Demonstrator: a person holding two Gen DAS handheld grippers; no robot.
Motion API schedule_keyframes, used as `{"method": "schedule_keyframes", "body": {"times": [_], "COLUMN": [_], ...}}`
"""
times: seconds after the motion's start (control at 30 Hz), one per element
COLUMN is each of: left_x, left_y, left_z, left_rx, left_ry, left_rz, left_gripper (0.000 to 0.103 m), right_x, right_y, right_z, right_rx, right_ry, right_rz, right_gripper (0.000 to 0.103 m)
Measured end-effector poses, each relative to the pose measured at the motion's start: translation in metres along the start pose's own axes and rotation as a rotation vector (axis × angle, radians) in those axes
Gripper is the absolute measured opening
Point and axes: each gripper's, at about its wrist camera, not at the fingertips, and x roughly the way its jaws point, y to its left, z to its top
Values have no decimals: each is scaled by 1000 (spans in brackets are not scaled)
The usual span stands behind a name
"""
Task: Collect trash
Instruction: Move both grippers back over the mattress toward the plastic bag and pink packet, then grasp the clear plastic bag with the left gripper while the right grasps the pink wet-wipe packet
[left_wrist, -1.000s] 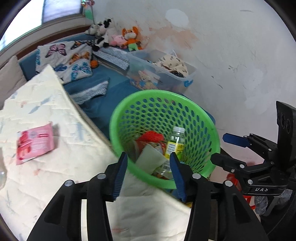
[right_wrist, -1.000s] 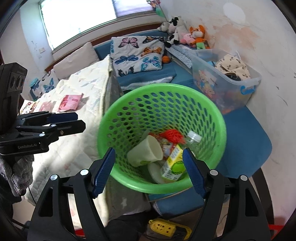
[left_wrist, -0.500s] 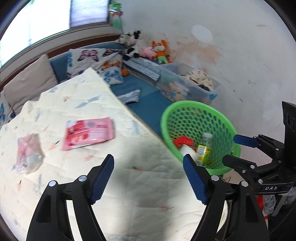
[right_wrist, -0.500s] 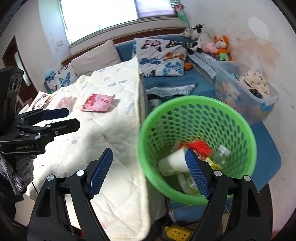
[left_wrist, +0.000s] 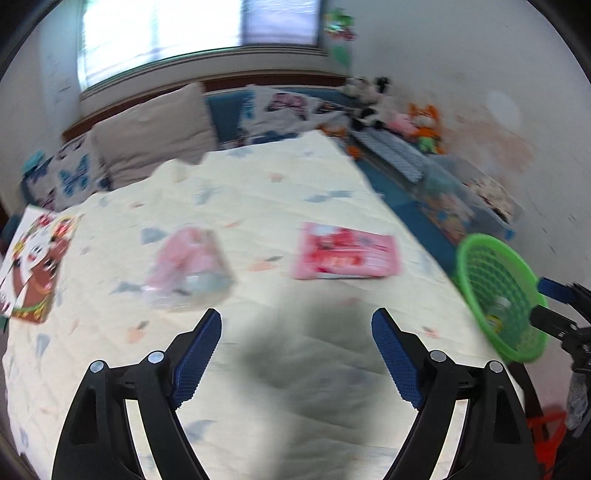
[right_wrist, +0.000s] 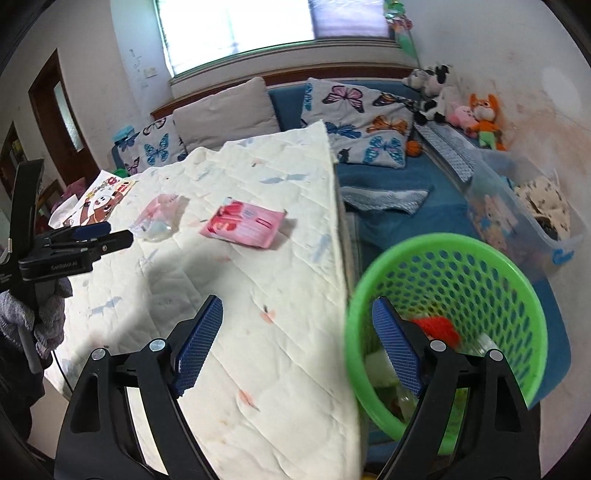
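Observation:
A pink-red snack packet lies flat on the cream quilted table cover. Left of it lies a crumpled clear-and-pink plastic bag. The green mesh basket stands off the table's right edge, holding a bottle, a red net and other trash. My left gripper hovers above the cover short of both wrappers, jaws opening, nothing between them. My right gripper straddles the table edge and the basket rim, jaws opening, empty.
A picture book lies at the table's far left. Behind are a blue sofa with butterfly cushions, plush toys and a clear storage box. The left view is motion-blurred.
Both grippers swung left from over the basket to above the table, and both jaws opened wider. The basket slid to the right of each view; the plastic bag and book came into sight.

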Motion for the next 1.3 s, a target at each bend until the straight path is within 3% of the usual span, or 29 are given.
{"method": "schedule_keyframes", "body": {"times": [0.17, 0.4, 0.97, 1.3], "left_x": [3, 14, 56, 88], "left_y": [50, 99, 124, 127], "left_z": [6, 11, 31, 44], "left_rx": [-97, -212, -275, -266], "left_ry": [3, 25, 74, 119], "left_rz": [57, 79, 66, 77], "left_gripper": [81, 81, 84, 89], "right_x": [25, 68, 172, 219], "right_y": [18, 42, 92, 107], "right_z": [19, 40, 78, 85], "right_rx": [-27, -95, -475, -666], "right_ry": [16, 57, 211, 260], "right_rz": [24, 47, 128, 109], "right_gripper": [83, 83, 84, 85]}}
